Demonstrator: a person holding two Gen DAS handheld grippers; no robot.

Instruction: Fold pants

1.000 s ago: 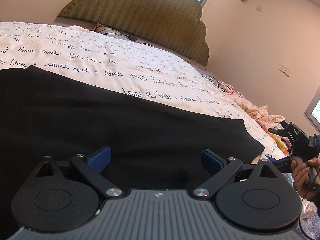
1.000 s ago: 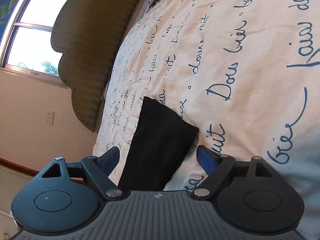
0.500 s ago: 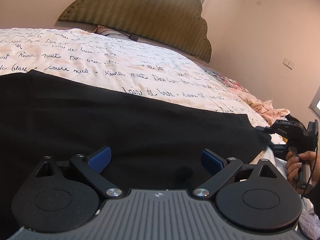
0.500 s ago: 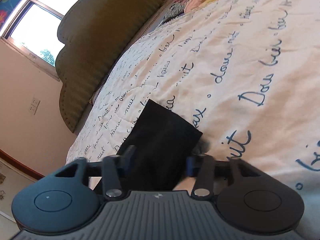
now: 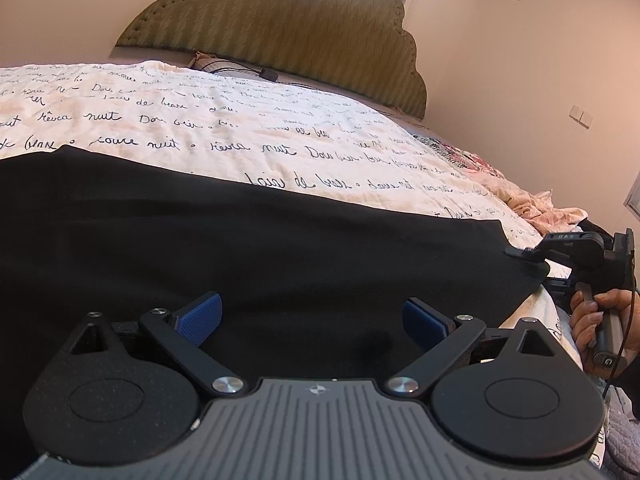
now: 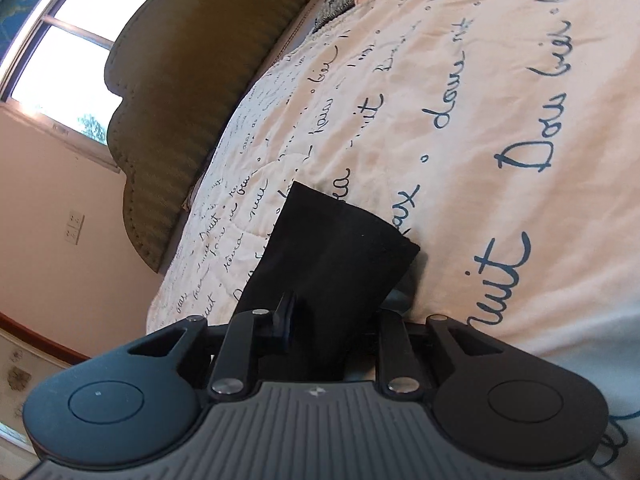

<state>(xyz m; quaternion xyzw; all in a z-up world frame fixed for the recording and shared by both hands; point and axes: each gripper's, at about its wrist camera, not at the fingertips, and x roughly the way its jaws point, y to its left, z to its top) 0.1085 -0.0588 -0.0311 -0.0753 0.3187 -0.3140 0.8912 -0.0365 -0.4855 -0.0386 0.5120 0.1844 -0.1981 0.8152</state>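
The left gripper (image 5: 312, 316) sits low over the black pants (image 5: 240, 248), its blue pads (image 5: 200, 314) spread wide with dark cloth between and beneath them but nothing pinched. I judge it is placed there to take the near edge of the cloth once the other end is secured. The right gripper (image 6: 320, 320) has its fingers drawn together on the end of the pants (image 6: 332, 256), one dark pad pressed into the fabric; that grip reads as the start of lifting this end to carry it over for a fold.

The pants lie flat along the near side of the bed, on a cream bedspread (image 5: 280, 128) printed with handwriting, which runs to the padded headboard (image 5: 280, 28) at the far end.

The left wrist view shows the whole long stretch of cloth and, at far right, the right gripper (image 5: 528, 254) biting the corner with the person's hand (image 5: 600, 328) on its handle. The right wrist view shows only the short end of the garment, yet reveals how closed the fingers are, and a window (image 6: 60, 64) behind the headboard
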